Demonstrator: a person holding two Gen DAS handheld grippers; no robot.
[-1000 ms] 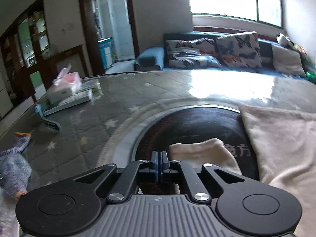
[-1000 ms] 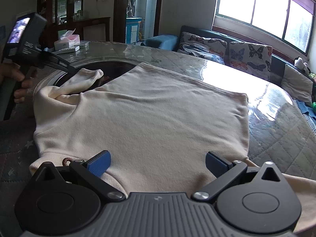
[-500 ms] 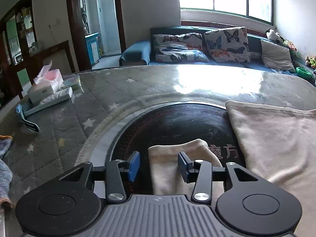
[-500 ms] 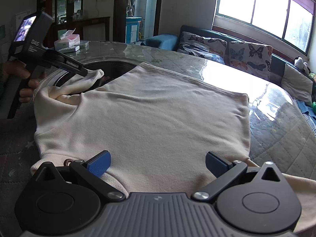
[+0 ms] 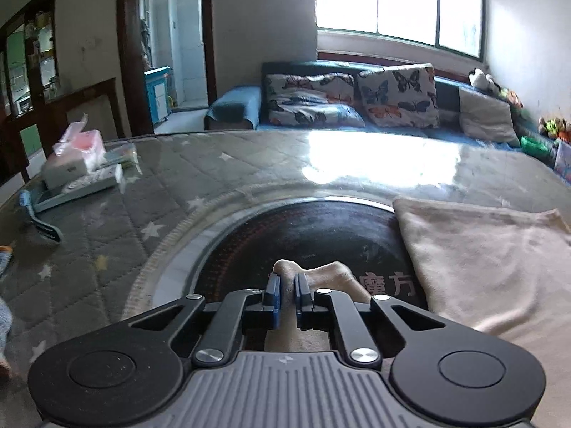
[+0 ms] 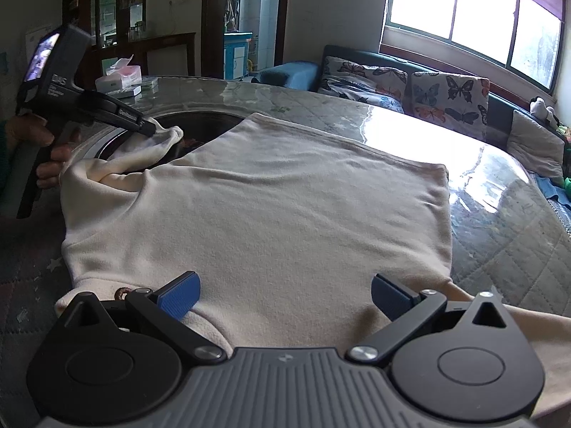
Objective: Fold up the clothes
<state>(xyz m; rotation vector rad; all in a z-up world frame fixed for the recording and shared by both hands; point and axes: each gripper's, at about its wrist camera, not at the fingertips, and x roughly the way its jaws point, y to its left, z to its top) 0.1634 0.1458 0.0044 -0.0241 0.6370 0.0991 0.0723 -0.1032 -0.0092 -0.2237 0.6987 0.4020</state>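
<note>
The cream sweatshirt (image 6: 257,214) lies flat on the worktop (image 6: 506,235), hem toward the frame's upper right, its sleeve (image 6: 157,142) running to upper left. The left gripper (image 5: 286,287) — apart half a second ago — now pinches that cuff; the right gripper (image 6: 283,294) stays spread wide.

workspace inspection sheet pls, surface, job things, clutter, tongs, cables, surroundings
surface: round table with a quilted star cover under glass, dark round centre
job's things: cream top spread flat; its sleeve pinched at the cuff
clutter: tissue box and a tray at the far left edge
tongs: left tongs shut on the sleeve; right tongs open over the top's near edge
cables: nothing seen
surroundings: sofa with butterfly cushions, window, doorway
</note>
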